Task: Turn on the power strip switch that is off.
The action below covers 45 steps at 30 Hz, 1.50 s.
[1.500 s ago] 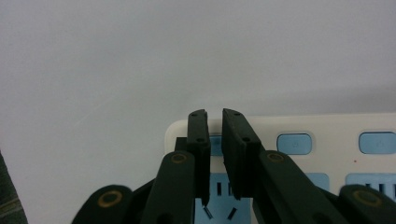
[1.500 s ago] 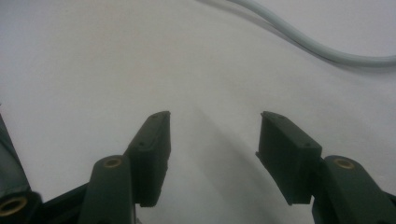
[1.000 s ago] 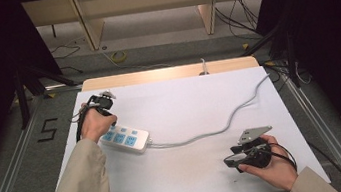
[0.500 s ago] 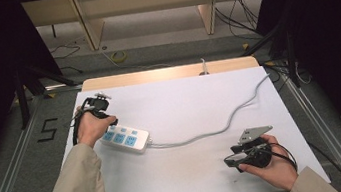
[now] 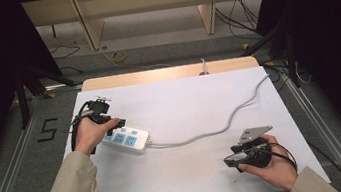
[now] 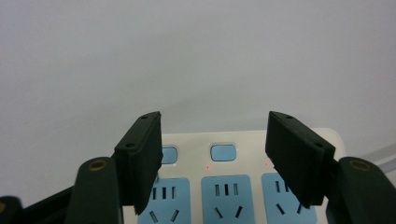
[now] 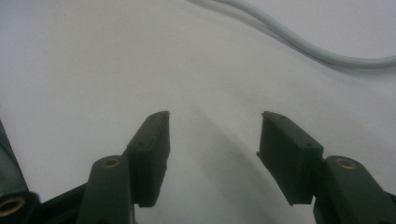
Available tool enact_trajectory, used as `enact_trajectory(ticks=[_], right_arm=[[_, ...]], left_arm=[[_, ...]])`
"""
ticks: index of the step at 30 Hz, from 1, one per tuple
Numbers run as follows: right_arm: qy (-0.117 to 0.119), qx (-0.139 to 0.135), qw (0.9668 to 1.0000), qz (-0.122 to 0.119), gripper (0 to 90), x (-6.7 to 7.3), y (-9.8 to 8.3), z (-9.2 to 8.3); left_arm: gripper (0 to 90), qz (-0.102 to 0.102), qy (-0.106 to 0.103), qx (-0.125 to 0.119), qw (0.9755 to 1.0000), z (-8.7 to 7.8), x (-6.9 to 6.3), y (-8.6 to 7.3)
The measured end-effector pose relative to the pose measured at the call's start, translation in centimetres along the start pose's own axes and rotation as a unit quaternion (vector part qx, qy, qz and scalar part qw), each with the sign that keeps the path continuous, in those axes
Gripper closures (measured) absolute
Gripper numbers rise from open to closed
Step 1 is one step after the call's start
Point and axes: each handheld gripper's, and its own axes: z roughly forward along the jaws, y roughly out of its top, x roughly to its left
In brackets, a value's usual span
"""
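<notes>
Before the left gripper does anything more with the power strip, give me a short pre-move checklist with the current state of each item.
1. Left gripper jaws apart: ok, they have just been opening and stand wide above the power strip, no pad pressing on it.
2. Strip flat on the table: ok.
3. Strip switches on: ok for the red lights that show; the rest cannot tell.
4. Cable free of both grippers: ok, it snakes across the middle.
5. Right gripper empty, clear of the strip: ok, open over bare table.
6. Sockets unoccupied: ok for the three seen.

Blocked left: white plastic power strip with blue sockets point(image 5: 126, 139).
Crossing middle: its grey cable point(image 5: 232, 117).
Free: bare white tabletop point(image 5: 189, 174) between the hands.
</notes>
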Motion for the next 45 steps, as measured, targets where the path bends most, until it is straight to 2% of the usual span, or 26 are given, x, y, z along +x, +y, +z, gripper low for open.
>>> enact_trajectory(ticks=[3, 6, 11, 17, 30, 38, 45], right_arm=[[0.000, 0.000, 1.0000, 0.002, 43.6, 0.0, 0.0, 0.0], [0.000, 0.000, 1.0000, 0.000, 43.5, 0.0, 0.0, 0.0], [-0.001, -0.001, 1.0000, 0.002, 43.3, 0.1, 0.0, 0.0], [-0.001, -0.001, 1.0000, 0.001, 43.1, 0.1, 0.0, 0.0], [-0.001, -0.003, 1.0000, 0.000, 42.6, 0.1, 0.0, 0.0], [0.001, -0.005, 1.0000, 0.002, 42.2, 0.1, 0.0, 0.1], [0.001, -0.006, 1.0000, 0.002, 42.1, 0.1, 0.0, 0.1]], left_arm=[[34.0, 0.010, -0.014, -0.020, 0.9997, -0.4, -0.6, -0.3], [32.9, 0.031, -0.021, -0.036, 0.9987, -0.8, -1.3, -0.7], [31.7, 0.061, -0.026, -0.047, 0.9967, -1.0, -2.4, -1.7], [31.6, 0.070, -0.030, -0.057, 0.9955, -1.3, -3.2, -2.4], [31.9, 0.097, -0.052, -0.080, 0.9907, -1.9, -5.3, -4.3], [30.1, 0.107, -0.060, -0.099, 0.9875, -2.0, -6.2, -5.7], [28.7, 0.121, -0.062, -0.104, 0.9853, -1.9, -6.5, -6.9]])
